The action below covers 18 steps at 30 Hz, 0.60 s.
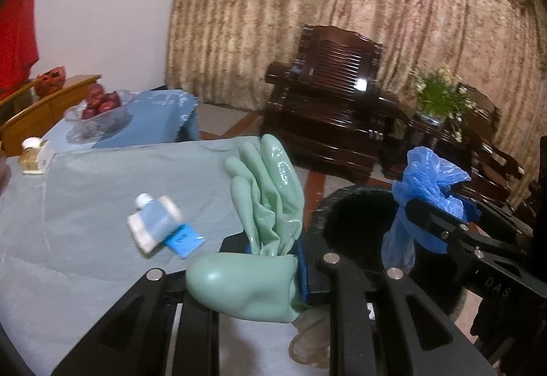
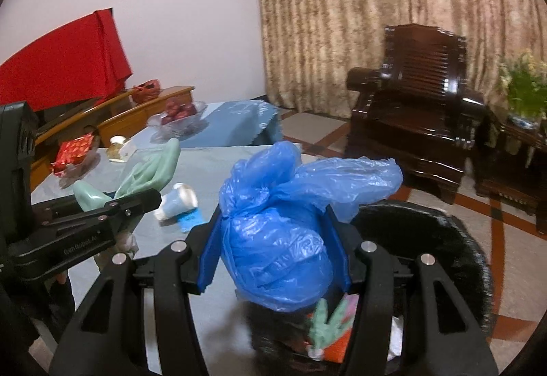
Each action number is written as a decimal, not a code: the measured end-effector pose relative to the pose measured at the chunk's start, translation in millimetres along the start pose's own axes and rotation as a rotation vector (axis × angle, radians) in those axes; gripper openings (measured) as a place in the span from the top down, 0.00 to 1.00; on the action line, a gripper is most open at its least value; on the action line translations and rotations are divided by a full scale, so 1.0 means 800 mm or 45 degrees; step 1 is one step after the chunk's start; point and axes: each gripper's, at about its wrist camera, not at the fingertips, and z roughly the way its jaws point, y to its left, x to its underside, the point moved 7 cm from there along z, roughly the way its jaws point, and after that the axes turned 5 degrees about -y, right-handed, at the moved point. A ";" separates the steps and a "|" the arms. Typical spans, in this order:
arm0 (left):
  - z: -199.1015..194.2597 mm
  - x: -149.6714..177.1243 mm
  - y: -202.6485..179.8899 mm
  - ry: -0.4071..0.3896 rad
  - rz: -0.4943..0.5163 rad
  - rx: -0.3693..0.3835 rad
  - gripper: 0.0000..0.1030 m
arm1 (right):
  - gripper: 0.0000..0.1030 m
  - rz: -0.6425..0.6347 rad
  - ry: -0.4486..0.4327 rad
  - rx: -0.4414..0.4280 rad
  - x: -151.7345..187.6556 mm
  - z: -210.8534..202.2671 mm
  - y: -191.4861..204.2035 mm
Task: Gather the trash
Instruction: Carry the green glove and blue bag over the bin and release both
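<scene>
1. Lying toward the left of the grey-clothed table (image 1: 102,232), a small white-capped bottle (image 1: 155,222) is being seen on its side, resting partly over a blue card (image 1: 184,239).
2. A pale green rubber glove (image 1: 266,205) is being gripped by the left gripper (image 1: 273,259), whose jaws are being kept narrow on the glove's cuff region; the glove's fingers are being held pointing upward above the table's near edge.
3. Just right of the glove, a black trash bin (image 1: 355,215) is being shown standing beside the table, its opening facing up.
4. A knotted blue plastic bag (image 2: 277,239) is being clamped by the right gripper (image 2: 275,239), with the jaws being held fairly wide around the bag's full body; the bag is being held over the bin's near rim, at the table's edge.
5. Inside the bin (image 2: 461,256), below the bag, a second green glove (image 2: 324,321) and some orange packaging (image 2: 338,338) are being seen.
6. Farther right, a dark wooden armchair (image 2: 420,102) is being shown standing against a beige curtain (image 2: 376,0).
</scene>
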 end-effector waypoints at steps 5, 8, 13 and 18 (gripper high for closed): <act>0.020 -0.003 -0.048 0.011 0.033 0.084 0.80 | 0.49 0.011 -0.008 0.078 0.005 -0.019 -0.041; 0.035 -0.003 -0.076 0.023 0.060 0.132 0.80 | 0.49 0.031 -0.005 0.126 0.012 -0.028 -0.069; 0.056 -0.001 -0.117 0.044 0.096 0.197 0.80 | 0.49 0.058 0.002 0.191 0.024 -0.036 -0.105; 0.080 0.000 -0.155 0.058 0.130 0.258 0.80 | 0.49 0.079 0.016 0.242 0.036 -0.041 -0.133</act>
